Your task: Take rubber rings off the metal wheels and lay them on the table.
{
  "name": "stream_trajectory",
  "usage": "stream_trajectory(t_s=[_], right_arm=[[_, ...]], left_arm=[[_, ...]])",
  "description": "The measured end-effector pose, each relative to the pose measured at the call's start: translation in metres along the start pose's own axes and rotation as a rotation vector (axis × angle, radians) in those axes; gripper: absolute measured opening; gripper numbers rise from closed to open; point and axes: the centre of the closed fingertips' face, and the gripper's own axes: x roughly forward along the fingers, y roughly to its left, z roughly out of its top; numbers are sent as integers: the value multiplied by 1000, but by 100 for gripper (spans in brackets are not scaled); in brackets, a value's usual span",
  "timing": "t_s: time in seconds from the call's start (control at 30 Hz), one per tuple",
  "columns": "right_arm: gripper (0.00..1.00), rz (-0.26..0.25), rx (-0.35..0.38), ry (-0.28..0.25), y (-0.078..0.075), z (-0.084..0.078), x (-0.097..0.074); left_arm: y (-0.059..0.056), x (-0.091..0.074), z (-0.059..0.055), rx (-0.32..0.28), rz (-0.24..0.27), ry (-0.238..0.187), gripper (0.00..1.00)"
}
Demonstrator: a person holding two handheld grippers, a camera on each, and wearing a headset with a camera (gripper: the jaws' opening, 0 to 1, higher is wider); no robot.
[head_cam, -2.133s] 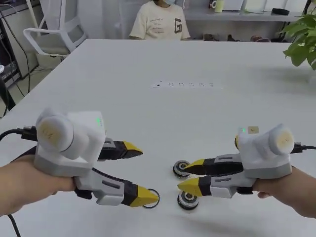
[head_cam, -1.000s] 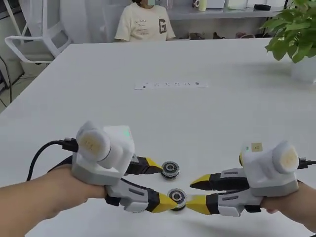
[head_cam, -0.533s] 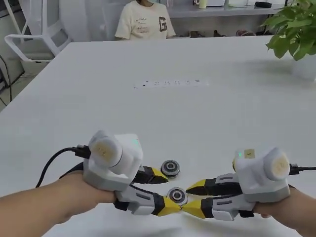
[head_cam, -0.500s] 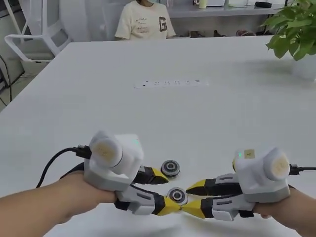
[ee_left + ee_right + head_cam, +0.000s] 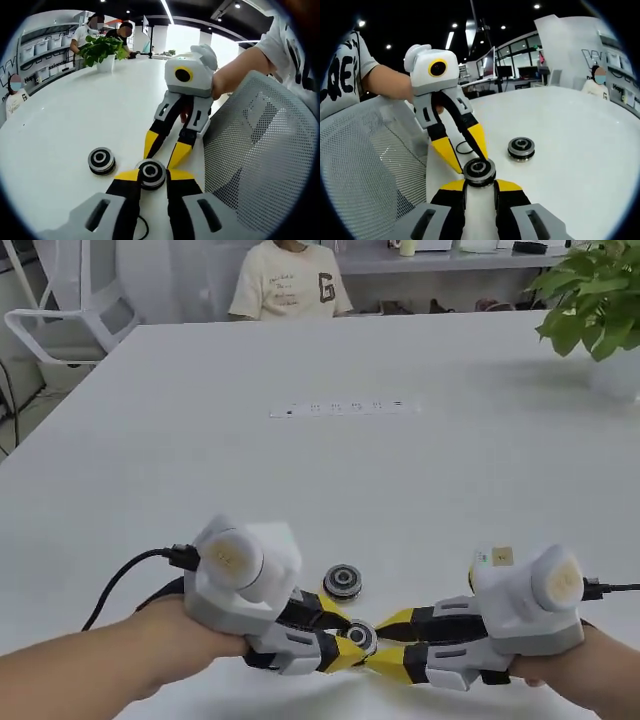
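Wheel (image 5: 360,637) lies flat at the bench's (image 5: 300,470) near edge, dead btw both claws: L claw (image 5: 152,175) looks clamped across its sides, R claw (image 5: 480,184) faces it head-on from opp. side, tips flanking the rim, grip can't tell.

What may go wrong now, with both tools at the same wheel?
The wheel sits near the table edge; if the left tool or right tool slips, it may roll off. The other wheel lies close, so a sideways pull may knock it.
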Motion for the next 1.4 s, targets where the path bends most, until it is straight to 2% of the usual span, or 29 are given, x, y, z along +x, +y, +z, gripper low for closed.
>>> stream_trajectory(t_s=[0.4, 1.03, 1.13, 1.17, 1.2, 1.23, 1.4], right_arm=[[17, -5, -15, 6, -1, -1, 0], [13, -18, -17, 21, 0, -2, -1], [10, -18, -18, 25, 0, -2, -2], [6, -25, -28, 43, -2, -5, -4], [6, -28, -19, 40, -3, -4, -4], [0, -30, -10, 36, -4, -4, -4], [0, -45, 51, 25, -5, -4, -4]], left_arm=[[3, 3, 0, 79, 53, -3, 7], [4, 2, 0, 70, 68, -15, 7], [4, 2, 0, 69, 70, -15, 7], [4, 2, 0, 69, 70, -16, 7], [4, 2, 0, 68, 72, -18, 7], [4, 2, 0, 69, 72, -17, 7], [4, 2, 0, 72, 77, -17, 7]])
